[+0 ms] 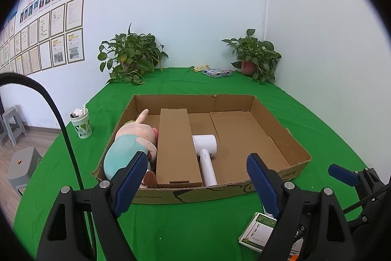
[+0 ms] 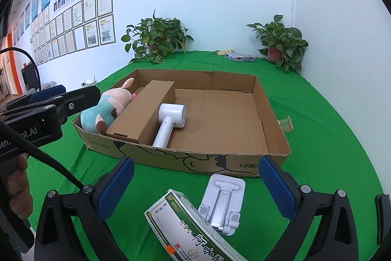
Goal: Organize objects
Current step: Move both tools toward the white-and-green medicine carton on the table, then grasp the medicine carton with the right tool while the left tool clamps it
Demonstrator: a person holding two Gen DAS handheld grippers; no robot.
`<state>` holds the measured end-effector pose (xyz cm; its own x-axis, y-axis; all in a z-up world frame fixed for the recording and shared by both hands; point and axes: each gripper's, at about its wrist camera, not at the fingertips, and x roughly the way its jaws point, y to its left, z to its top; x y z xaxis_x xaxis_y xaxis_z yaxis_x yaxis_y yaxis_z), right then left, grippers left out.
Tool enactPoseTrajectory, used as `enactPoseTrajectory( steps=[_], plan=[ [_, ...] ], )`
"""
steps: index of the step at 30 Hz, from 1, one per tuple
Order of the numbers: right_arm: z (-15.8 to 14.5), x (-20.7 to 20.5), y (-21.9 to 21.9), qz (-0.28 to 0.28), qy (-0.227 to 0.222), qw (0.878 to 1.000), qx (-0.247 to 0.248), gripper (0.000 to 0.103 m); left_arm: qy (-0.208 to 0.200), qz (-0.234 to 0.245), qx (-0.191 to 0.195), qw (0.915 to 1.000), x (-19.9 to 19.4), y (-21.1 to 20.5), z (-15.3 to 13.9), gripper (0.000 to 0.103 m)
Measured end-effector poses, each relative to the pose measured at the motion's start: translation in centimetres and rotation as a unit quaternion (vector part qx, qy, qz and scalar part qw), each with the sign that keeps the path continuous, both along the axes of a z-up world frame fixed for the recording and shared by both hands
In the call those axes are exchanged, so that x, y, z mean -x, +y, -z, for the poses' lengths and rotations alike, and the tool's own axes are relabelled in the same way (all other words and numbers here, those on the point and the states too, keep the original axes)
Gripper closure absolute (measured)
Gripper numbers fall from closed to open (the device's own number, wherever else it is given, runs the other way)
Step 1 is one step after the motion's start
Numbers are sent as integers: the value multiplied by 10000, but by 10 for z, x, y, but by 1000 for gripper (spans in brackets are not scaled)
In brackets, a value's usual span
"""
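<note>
Tray: a shallow open cardboard tray [image 2: 273,136] lay in the middle of the green cloth [image 2: 330,119].
Plush: a pink and teal toy [image 2: 107,107] lay in the tray's left end, against the left wall.
Box: a long brown carton [image 2: 144,109] lay flat just right of the plush, touching it.
Dryer: a white hair dryer [image 2: 169,119] lay just right of the box, handle toward the tray's near wall.
Pack: a green and white medicine pack [image 2: 190,229] lay on the cloth in front of the tray, outside it.
Stand: a white folding stand [image 2: 222,202] lay flat beside the pack, touching its far edge.
Right gripper [image 2: 195,182]: jaws wide apart, holding nothing, above the pack and stand.
Left gripper [image 1: 195,175]: jaws wide apart, empty, facing the tray's near wall.
Cup: a paper cup [image 1: 81,123] stood on the cloth, left of the tray.
Plants: two potted plants [image 1: 132,55] stood at the far corners, with a tissue pack [image 1: 217,72] between them.
</note>
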<state>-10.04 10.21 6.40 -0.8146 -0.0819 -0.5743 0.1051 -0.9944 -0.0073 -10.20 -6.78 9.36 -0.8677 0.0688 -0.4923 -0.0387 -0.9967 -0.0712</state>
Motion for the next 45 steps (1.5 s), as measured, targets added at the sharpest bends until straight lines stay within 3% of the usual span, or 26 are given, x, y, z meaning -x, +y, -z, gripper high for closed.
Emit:
enactPoseTrajectory(
  steps=[10, 16, 19, 24, 31, 35, 38, 41, 45],
  plan=[
    [-3, -19, 5, -63, 145, 9999, 64, 1, -54, 35, -10, 10000, -6, 4, 6, 20],
    [2, -38, 12, -403, 175, 9985, 331, 1, -212, 271, -205, 9992, -9, 5, 13, 43],
    [11, -51, 21, -603, 71, 9973, 412, 1, -452, 428, -343, 9975, -9, 3, 23, 43],
    [45, -78, 36, -844, -451, 9954, 35, 1, -783, 654, -385, 9940, -13, 0, 45, 42],
    [80, -85, 38, -713, -876, 9932, -276, 1, -1582, 916, -912, 9789, -12, -1, 82, 42],
    [96, -72, 41, -660, -1200, 9900, -338, 1, -1653, 905, -909, 9779, -17, -2, 86, 42],
    [105, -72, 22, -1151, -1520, 9817, -28, 2, -1647, 881, -983, 9775, -18, -7, 86, 42],
    [104, -81, -3, -1728, -1433, 9744, 136, 2, -1701, 795, -1056, 9765, -17, -16, 87, 42],
    [99, -82, -11, -1511, -1293, 9800, -48, 1, -1828, 717, -1164, 9736, -15, -28, 92, 42]
  ],
)
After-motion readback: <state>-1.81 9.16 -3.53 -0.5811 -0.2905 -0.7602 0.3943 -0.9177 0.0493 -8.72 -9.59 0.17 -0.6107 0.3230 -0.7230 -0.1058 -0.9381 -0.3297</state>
